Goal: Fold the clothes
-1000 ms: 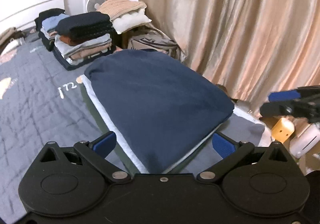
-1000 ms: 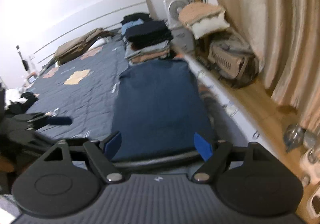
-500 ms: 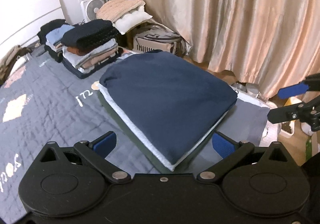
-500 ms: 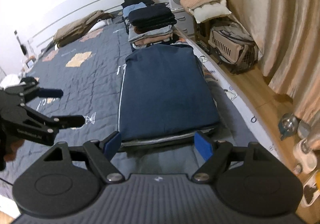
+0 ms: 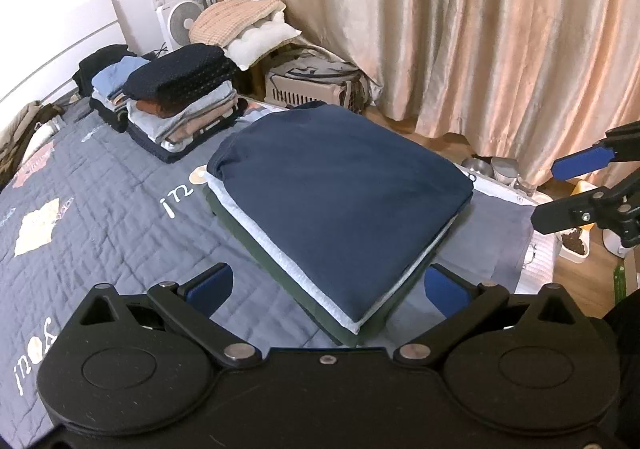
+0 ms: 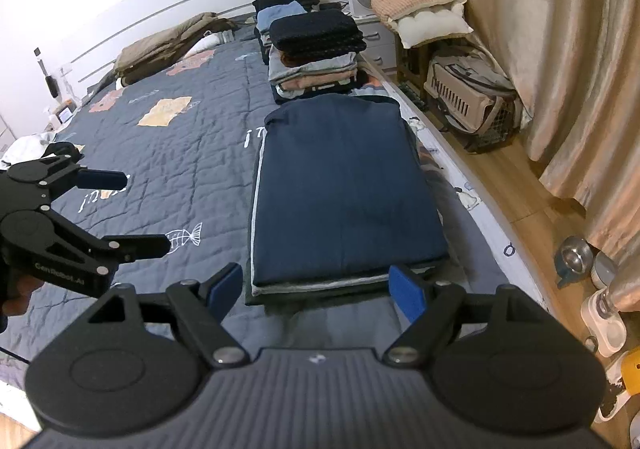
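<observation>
Navy top (image 5: 340,185) lies folded on a small stack at the bed's (image 5: 100,185) edge; both your grippers, left (image 5: 326,285) and right (image 6: 318,289), hang wide open, empty. Brush that stack and it could slide floorward.

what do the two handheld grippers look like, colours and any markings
Both are matte black linkage-arm tools with round housings, silver pivot screws and blue pads on the fingers. The left gripper carries small pale lettering on its side, too small to read. The right gripper has a ribbed grey top with a small logo.
</observation>
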The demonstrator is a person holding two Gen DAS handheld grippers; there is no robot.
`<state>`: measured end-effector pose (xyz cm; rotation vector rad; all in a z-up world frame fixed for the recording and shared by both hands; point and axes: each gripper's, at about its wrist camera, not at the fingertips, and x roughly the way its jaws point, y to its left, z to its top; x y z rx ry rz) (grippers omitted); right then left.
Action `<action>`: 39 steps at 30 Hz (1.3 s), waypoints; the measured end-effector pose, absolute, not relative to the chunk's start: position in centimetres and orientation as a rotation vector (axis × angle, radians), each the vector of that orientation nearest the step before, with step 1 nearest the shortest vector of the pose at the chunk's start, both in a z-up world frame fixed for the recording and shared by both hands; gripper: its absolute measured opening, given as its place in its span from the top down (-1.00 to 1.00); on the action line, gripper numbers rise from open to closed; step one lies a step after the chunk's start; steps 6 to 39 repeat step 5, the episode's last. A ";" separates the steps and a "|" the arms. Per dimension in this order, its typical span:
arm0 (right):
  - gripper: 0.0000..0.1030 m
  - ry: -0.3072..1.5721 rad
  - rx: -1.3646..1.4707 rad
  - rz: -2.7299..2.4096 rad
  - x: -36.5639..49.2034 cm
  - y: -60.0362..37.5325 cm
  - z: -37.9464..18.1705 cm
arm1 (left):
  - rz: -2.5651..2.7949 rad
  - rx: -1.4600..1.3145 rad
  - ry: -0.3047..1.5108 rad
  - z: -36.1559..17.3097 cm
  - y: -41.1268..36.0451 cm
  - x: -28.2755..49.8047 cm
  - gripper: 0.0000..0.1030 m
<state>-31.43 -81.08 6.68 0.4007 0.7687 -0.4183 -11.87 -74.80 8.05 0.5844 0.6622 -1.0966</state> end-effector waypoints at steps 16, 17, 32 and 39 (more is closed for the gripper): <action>-0.54 0.774 0.404 -0.423 -31.4 -81.2 6.6 | -1.106 0.575 0.655 7.9 -74.6 -12.0 -1.00; -0.54 0.774 0.404 -0.423 -31.4 -81.2 6.6 | -1.106 0.575 0.655 7.9 -74.6 -12.0 -1.00; -0.54 0.774 0.404 -0.423 -31.4 -81.2 6.6 | -1.106 0.575 0.655 7.9 -74.6 -12.0 -1.00; -0.54 0.774 0.404 -0.423 -31.4 -81.2 6.6 | -1.106 0.575 0.655 7.9 -74.6 -12.0 -1.00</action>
